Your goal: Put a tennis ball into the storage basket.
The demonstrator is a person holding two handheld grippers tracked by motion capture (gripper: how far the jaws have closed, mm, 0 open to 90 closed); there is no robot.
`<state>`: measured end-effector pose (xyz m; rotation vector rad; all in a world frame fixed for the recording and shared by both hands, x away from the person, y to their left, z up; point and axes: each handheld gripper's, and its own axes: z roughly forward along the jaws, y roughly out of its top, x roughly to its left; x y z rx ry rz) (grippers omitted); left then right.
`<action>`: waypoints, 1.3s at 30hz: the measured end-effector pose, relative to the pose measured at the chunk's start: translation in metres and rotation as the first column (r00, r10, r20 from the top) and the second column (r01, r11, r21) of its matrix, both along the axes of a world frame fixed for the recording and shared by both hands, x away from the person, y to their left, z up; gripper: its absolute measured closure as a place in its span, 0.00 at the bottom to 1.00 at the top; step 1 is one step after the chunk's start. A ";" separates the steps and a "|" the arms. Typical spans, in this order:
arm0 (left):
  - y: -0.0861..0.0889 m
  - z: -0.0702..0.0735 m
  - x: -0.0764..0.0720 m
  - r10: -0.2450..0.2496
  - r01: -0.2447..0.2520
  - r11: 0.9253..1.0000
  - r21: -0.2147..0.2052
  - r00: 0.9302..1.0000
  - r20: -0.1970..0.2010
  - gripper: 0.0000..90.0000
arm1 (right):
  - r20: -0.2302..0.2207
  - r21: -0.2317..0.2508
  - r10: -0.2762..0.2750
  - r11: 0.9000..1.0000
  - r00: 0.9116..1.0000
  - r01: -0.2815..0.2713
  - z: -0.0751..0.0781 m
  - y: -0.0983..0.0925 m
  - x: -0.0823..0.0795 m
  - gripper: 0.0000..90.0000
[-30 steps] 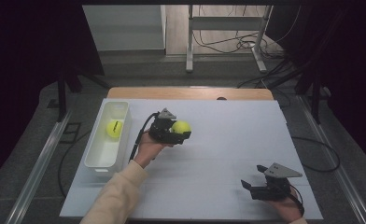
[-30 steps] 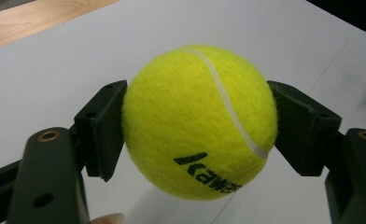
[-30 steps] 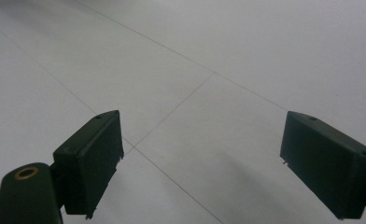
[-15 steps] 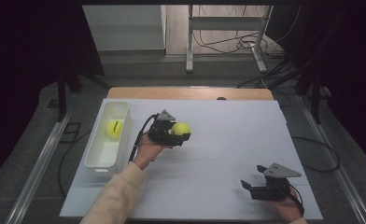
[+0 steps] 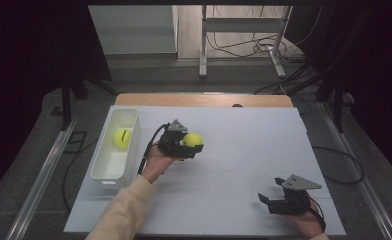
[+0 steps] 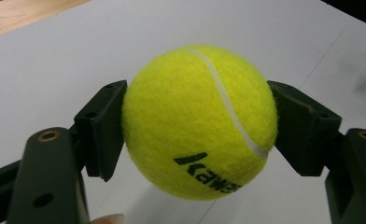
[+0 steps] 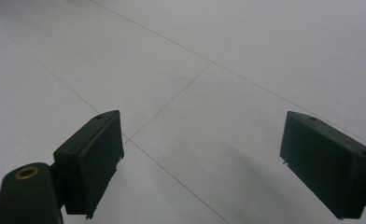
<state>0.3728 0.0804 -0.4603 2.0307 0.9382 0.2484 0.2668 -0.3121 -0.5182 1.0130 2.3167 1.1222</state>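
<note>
1. You are gripping a yellow tennis ball in your left gripper; both black pads are pressing on opposite sides of the ball, which is sitting squarely between the jaws and bulging past their tips.
2. In the left gripper view, the ball's white seam is curving across its upper face, and black lettering is showing on its lower face, nearest the camera.
3. You are holding this ball clear of the white table sheet; its shadow is falling on the sheet below the jaws.
4. Your right gripper is resting low near the sheet's near right corner, well apart from the left gripper.
5. Its jaws are standing spread wide; in the right gripper view, bare sheet with thin crease lines is lying between and beyond them.
6. A second yellow tennis ball is lying in the white bin, behind the left gripper's jaws, beside your left hand.
</note>
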 end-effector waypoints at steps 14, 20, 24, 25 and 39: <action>0.005 -0.001 -0.003 0.008 -0.008 1.000 -0.005 1.000 -0.002 0.29 | -0.005 -0.002 -0.002 1.000 1.000 0.002 0.000 0.000 0.000 0.15; 0.011 -0.001 -0.006 0.016 -0.016 1.000 -0.009 1.000 -0.001 0.29 | -0.006 -0.004 -0.003 1.000 1.000 0.003 -0.001 0.000 0.000 0.15; 0.013 -0.001 -0.007 0.018 -0.018 1.000 -0.012 1.000 -0.001 0.29 | -0.006 -0.003 -0.005 1.000 1.000 0.005 -0.001 0.000 0.001 0.15; 0.013 -0.001 -0.007 0.018 -0.018 1.000 -0.013 1.000 -0.001 0.29 | -0.006 -0.004 -0.005 1.000 1.000 0.005 -0.001 0.000 0.001 0.15; 0.026 0.001 -0.010 0.040 -0.040 0.999 -0.011 0.999 0.006 0.29 | -0.005 -0.002 -0.005 1.000 1.000 0.005 0.000 0.000 0.000 0.15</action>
